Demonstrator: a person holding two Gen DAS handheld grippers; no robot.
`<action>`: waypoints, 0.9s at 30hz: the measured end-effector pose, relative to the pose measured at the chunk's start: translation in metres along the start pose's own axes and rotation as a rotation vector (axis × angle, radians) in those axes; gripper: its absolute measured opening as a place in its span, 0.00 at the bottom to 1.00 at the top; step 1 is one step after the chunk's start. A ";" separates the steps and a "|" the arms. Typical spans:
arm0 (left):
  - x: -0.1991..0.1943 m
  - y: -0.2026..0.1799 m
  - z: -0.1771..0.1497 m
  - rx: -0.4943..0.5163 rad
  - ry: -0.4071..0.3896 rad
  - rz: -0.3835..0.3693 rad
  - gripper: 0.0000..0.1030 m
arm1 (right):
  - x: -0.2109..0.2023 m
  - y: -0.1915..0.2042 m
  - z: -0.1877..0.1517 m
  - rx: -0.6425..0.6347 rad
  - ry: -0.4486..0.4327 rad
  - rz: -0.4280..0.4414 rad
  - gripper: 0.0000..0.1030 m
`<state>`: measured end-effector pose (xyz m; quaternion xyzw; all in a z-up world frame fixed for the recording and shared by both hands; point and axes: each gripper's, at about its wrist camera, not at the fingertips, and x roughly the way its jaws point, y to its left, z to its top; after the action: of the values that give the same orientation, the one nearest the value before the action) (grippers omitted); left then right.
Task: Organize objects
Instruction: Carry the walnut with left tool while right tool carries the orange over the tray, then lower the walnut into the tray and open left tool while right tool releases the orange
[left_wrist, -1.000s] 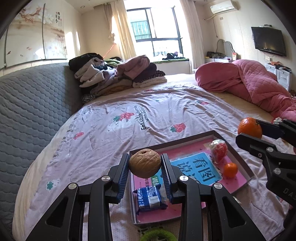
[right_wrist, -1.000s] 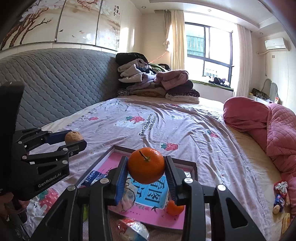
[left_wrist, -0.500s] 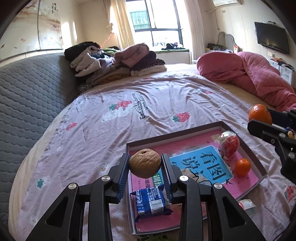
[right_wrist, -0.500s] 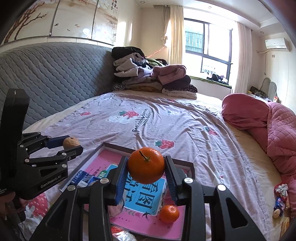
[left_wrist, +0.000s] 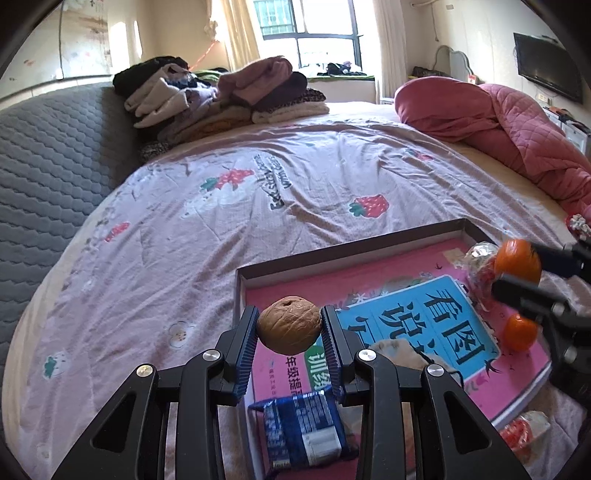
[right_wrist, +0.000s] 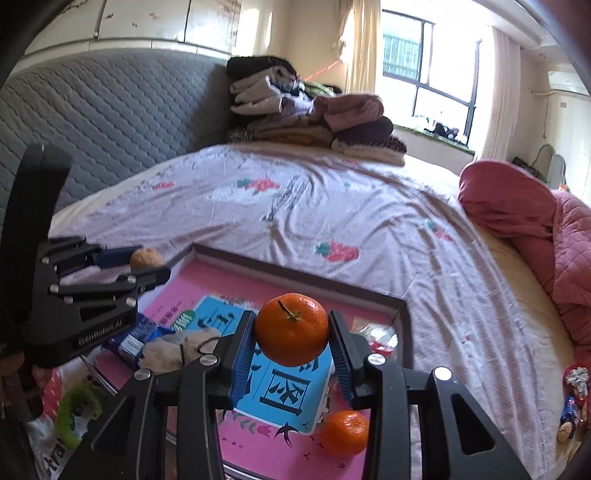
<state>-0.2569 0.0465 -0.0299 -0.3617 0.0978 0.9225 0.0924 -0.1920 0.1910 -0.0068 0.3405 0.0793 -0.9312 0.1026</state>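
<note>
While both sit above the tray (left_wrist: 354, 242) on the bed (left_wrist: 258, 206), the left gripper (left_wrist: 289, 329) clamps a walnut (left_wrist: 289, 324) at lower centre of its view; the right gripper (right_wrist: 291, 334) clamps a tangerine (right_wrist: 291, 328). Tray contents: second tangerine (right_wrist: 345, 432), blue packet (left_wrist: 304, 432), blue-and-pink book (left_wrist: 436, 325).

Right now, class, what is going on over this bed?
A person holds two grippers above a shallow tray lying on the bed. The left gripper is shut on a walnut; the right gripper is shut on a tangerine. In the tray lie a second tangerine, a blue snack packet and a picture book.
</note>
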 end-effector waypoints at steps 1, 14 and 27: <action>0.005 0.000 0.000 0.000 0.010 -0.007 0.34 | 0.005 0.001 -0.002 -0.005 0.017 0.003 0.38; 0.064 0.000 0.005 0.004 0.164 -0.044 0.34 | 0.053 0.011 -0.029 -0.049 0.213 0.040 0.38; 0.079 -0.008 -0.002 0.031 0.244 -0.048 0.34 | 0.057 0.007 -0.034 -0.032 0.245 0.041 0.39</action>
<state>-0.3107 0.0615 -0.0858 -0.4721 0.1141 0.8675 0.1075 -0.2121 0.1835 -0.0702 0.4515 0.0993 -0.8790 0.1165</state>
